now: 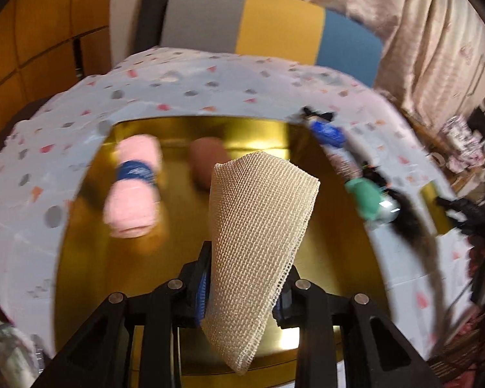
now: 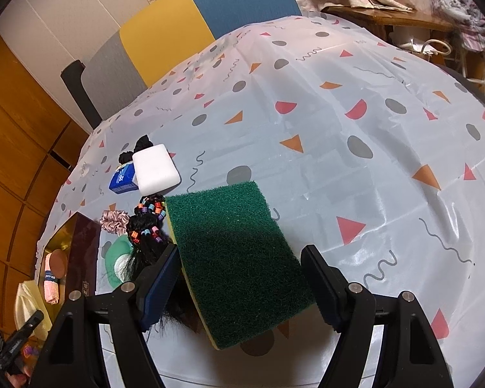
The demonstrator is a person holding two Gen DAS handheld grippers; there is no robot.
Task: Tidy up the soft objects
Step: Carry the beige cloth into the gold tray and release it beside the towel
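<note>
My left gripper (image 1: pixel 242 286) is shut on a beige mesh cloth (image 1: pixel 258 226) and holds it above a gold tin box (image 1: pixel 80 252). In the box lie a pink rolled towel with a blue band (image 1: pixel 134 187) and a brown round object (image 1: pixel 208 161). My right gripper (image 2: pixel 236 278) is shut on a green-and-yellow scouring sponge (image 2: pixel 232 258) and holds it over the patterned tablecloth (image 2: pixel 355 168). A white sponge block (image 2: pixel 155 169), a blue packet (image 2: pixel 123 179), a pink scrunchie (image 2: pixel 113 221), a black hairpiece with coloured beads (image 2: pixel 148 223) and a green item (image 2: pixel 118 252) lie to its left.
A grey, yellow and blue chair back (image 1: pixel 268 29) stands behind the table. Wooden cabinets (image 2: pixel 13 148) are at the left, curtains (image 1: pixel 404 22) and clutter at the right. The box with the towel also shows at the right wrist view's lower left (image 2: pixel 59 239).
</note>
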